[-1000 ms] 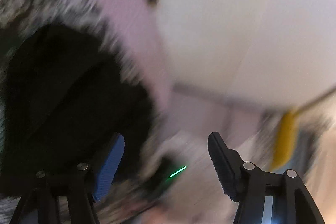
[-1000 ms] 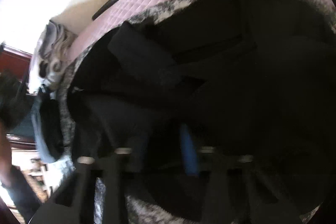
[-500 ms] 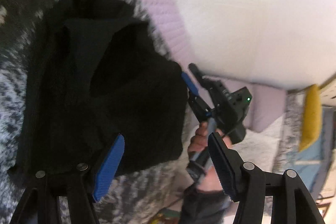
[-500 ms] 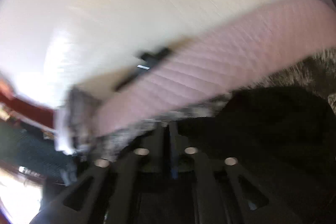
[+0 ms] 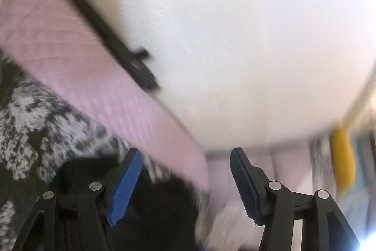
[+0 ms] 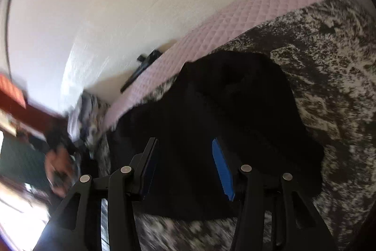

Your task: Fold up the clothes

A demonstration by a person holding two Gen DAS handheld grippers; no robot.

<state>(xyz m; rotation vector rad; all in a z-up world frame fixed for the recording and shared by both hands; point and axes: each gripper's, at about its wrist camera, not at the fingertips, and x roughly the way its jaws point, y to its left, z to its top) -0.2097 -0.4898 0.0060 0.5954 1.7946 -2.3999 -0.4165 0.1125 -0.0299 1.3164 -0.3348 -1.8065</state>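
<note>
Black garment (image 6: 235, 114) heaped on speckled blanket (image 6: 333, 67). Right gripper (image 6: 185, 164) above it, jaws opening, empty. Left gripper (image 5: 185, 178) jaws wide, empty.

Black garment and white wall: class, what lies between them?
In the right wrist view, a strip of mottled grey blanket, then the pink quilted cover, lies between the black garment and white wall.

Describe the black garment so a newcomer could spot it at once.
Find the pink quilted strip along the white wall. Just below it spreads a black-and-white mottled blanket, and the black garment lies on that. It is the only solid black patch there.
</note>
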